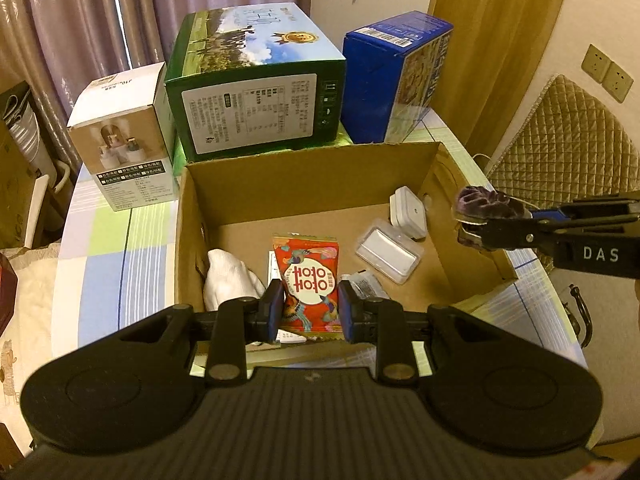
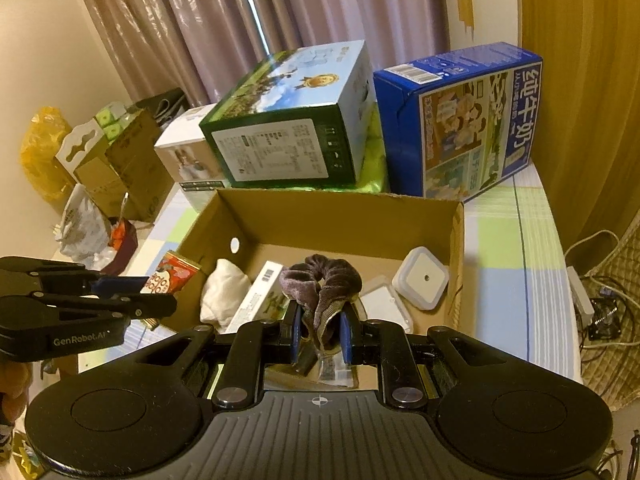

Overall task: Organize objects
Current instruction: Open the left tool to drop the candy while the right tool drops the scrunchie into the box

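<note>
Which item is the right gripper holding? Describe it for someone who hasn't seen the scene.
Find the open cardboard box on the checked tablecloth. Just above its near right side, the right gripper pinches a dark purple velvet scrunchie. It is the only soft, ruffled ring there; the nearby things are white plastic cases.

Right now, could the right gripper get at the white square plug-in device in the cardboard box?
Probably not yet: the right gripper is shut on a purple velvet scrunchie; otherwise the device lies uncovered.

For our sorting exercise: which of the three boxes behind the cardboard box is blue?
The blue box on the right end; the middle box is green, the left box white.
</note>
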`<state>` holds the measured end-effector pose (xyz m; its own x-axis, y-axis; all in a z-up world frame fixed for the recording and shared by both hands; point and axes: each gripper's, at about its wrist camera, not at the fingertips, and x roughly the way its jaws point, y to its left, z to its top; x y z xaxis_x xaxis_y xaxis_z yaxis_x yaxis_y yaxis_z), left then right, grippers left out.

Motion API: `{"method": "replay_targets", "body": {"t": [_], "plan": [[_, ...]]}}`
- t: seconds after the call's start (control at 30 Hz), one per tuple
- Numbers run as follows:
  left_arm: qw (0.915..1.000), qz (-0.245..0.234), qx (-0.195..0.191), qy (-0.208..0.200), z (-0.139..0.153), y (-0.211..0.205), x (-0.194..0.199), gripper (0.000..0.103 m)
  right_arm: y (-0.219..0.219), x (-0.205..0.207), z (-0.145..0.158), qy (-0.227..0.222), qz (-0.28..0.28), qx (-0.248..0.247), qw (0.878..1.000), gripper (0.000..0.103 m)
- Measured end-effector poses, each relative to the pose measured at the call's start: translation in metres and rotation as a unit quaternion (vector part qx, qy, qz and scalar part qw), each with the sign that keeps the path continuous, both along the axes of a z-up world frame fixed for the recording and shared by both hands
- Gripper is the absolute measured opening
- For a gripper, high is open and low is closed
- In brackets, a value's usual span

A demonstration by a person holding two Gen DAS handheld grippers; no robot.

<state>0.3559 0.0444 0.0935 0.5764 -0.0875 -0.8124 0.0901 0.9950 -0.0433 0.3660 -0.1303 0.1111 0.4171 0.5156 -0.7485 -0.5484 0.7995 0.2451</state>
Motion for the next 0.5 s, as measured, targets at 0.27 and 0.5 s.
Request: {"method": "replay_targets", "body": {"t": [0.27, 0.5], "plan": [[1.0, -0.002, 0.001, 0.004, -0.006, 0.002, 0.013, 0.024, 0.007, 0.009, -0.008, 0.006, 0.001, -0.004, 1.0, 0.016], [0.9999, 0.001, 0.001, 0.01, -0.015, 0.006, 0.026, 0.024, 0.01, 0.02, -0.015, 0.011, -0.002, -0.004, 1.0, 0.016]]}}
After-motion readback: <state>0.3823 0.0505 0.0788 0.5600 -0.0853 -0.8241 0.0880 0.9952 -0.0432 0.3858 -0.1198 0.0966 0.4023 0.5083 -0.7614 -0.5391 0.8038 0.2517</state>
